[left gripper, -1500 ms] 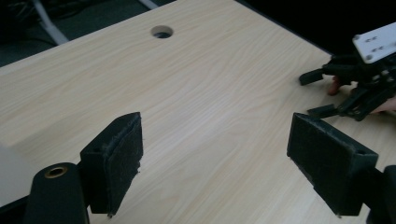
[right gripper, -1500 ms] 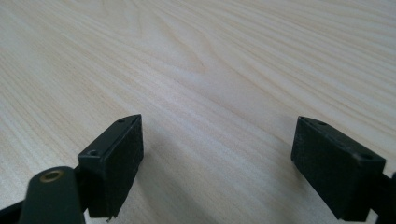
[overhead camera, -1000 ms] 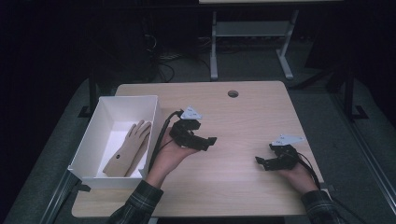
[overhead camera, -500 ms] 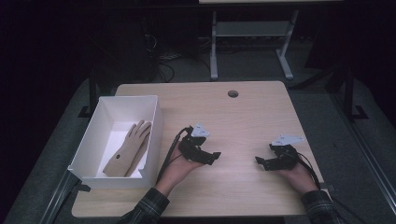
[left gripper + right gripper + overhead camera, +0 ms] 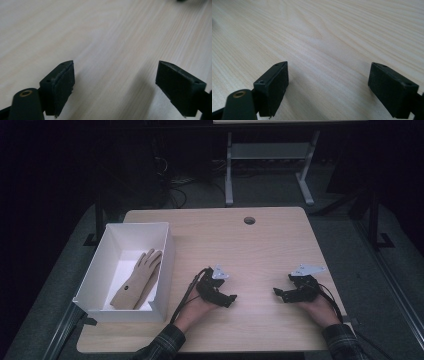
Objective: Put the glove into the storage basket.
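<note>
We have drawn our left gripper (image 5: 227,299) back from the middle of the table (image 5: 260,245) toward the near edge over the last second, away from the white box (image 5: 167,252); it now sits low over bare wood, level with our right gripper (image 5: 280,294), which has not shifted; in the left gripper view the jaws stand spread wide with nothing but wood grain between them, and the right gripper view shows the same, jaws apart and empty; the tan glove (image 5: 137,280) lies flat inside the box, fingers pointing toward the far wall, well apart from both tools; we judge that the placing is done and that this retreat is a return to rest, since neither tool holds or reaches for anything.
</note>
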The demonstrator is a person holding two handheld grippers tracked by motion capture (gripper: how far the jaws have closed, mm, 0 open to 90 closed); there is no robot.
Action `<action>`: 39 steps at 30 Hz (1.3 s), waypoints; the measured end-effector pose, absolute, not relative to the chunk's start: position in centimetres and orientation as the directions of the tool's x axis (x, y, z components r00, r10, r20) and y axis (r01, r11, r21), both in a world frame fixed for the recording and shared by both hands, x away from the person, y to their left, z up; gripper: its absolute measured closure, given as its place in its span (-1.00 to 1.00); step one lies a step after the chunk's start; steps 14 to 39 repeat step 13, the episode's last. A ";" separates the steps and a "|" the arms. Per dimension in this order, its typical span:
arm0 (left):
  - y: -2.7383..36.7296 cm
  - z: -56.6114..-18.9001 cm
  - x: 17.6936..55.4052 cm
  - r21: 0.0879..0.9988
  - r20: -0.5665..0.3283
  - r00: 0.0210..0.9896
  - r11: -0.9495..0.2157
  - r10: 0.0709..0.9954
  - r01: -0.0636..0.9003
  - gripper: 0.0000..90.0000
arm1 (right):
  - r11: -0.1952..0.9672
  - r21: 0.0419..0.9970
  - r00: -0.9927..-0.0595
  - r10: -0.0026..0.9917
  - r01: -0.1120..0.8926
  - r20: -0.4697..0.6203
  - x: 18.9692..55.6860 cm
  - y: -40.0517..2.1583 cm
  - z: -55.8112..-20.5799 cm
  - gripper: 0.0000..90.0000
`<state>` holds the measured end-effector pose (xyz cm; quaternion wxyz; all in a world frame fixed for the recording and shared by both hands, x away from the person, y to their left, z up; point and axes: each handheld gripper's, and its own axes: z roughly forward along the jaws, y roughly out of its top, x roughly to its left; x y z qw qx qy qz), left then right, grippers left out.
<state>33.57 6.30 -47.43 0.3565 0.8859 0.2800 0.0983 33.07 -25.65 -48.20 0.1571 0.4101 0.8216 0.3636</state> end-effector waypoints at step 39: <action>6.4 -47.9 33.3 0.718 0.000 0.834 -0.580 0.552 0.384 -0.73 | 0.400 0.727 -0.614 0.788 0.559 0.039 33.1 -25.7 -48.2 -0.64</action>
